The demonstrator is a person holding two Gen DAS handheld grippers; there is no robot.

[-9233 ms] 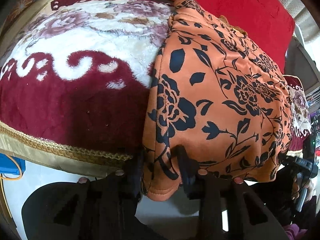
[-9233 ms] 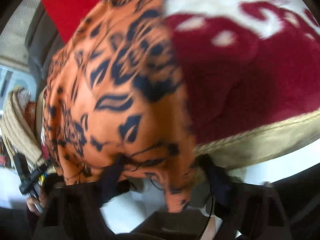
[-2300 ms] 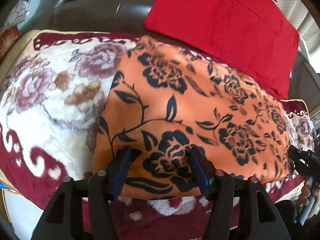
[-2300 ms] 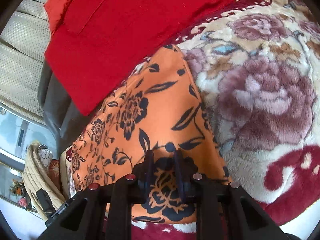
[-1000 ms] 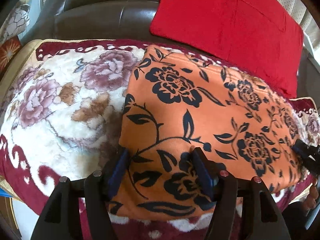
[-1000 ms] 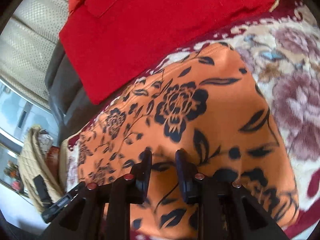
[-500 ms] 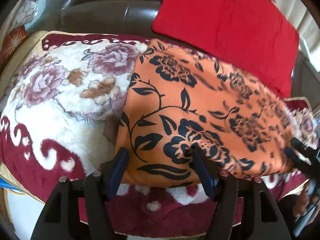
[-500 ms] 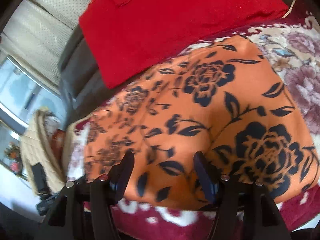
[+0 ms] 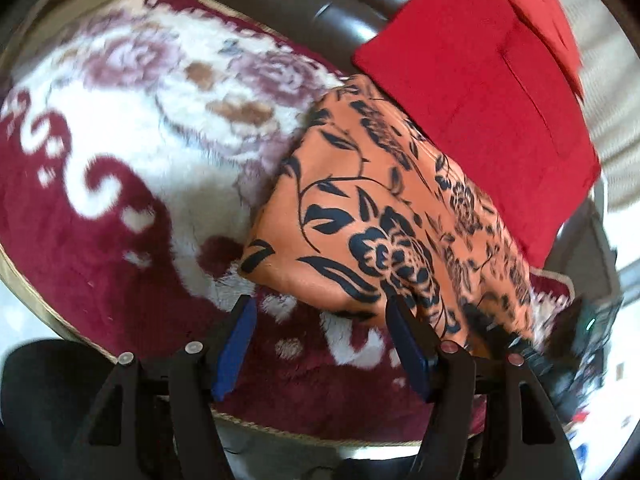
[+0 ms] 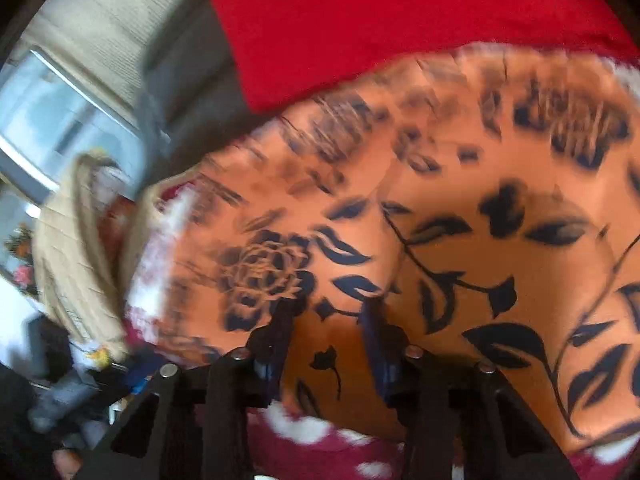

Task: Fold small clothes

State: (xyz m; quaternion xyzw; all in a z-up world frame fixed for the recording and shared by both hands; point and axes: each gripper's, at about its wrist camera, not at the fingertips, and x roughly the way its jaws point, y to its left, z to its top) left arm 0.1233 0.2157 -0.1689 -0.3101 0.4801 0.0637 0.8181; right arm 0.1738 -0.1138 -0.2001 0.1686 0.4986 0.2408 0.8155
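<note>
Our left gripper [image 9: 320,332] has its jaws wide and empty, just short of the cloth [image 9: 384,236], which lies folded on the blanket [image 9: 100,160], long axis running away rightward. Our right gripper [image 10: 328,320] is nearer, jaws parted over the cloth's near edge.

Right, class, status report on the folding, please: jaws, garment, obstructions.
Left gripper open, just off the garment. Right gripper blurred, jaws part-closed over cloth. Garment folded flat on blanket. Nothing in the way.
</note>
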